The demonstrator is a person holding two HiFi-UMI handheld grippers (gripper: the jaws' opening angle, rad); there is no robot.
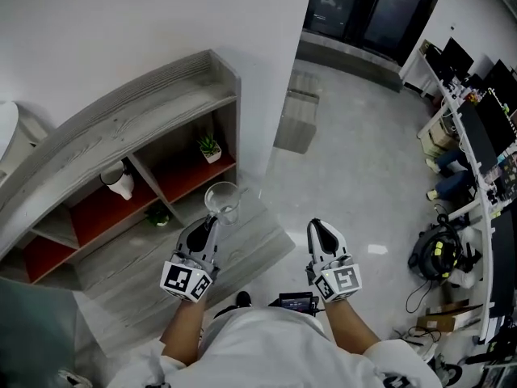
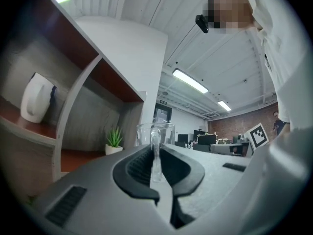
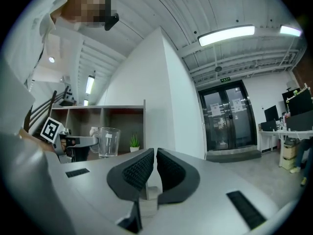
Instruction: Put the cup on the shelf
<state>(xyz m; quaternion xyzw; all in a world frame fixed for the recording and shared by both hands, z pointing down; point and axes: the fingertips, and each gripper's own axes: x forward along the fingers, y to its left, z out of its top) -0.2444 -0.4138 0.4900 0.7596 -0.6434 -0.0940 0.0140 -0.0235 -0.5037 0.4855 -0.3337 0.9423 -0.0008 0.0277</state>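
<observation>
A clear glass cup [image 1: 223, 202] with a handle hangs in front of the grey wooden shelf [image 1: 145, 111]. My left gripper [image 1: 212, 221] is shut on the cup's handle. In the left gripper view the handle stands upright between the dark pads [image 2: 142, 163], with the cup [image 2: 155, 131] just beyond them. The right gripper view shows the cup [image 3: 108, 142] upright at the tip of the left gripper [image 3: 80, 141], level with the shelf's compartments. My right gripper [image 1: 317, 231] is off to the right over the floor, shut with nothing in it [image 3: 154, 158].
The shelf's red-backed compartments hold a white jug [image 1: 119, 183], a small potted plant [image 1: 209, 146] and another plant [image 1: 157, 215] lower down. A white wall corner [image 3: 164, 92] stands right of the shelf. Desks with monitors [image 1: 477, 128] and a backpack [image 1: 436, 253] line the far right.
</observation>
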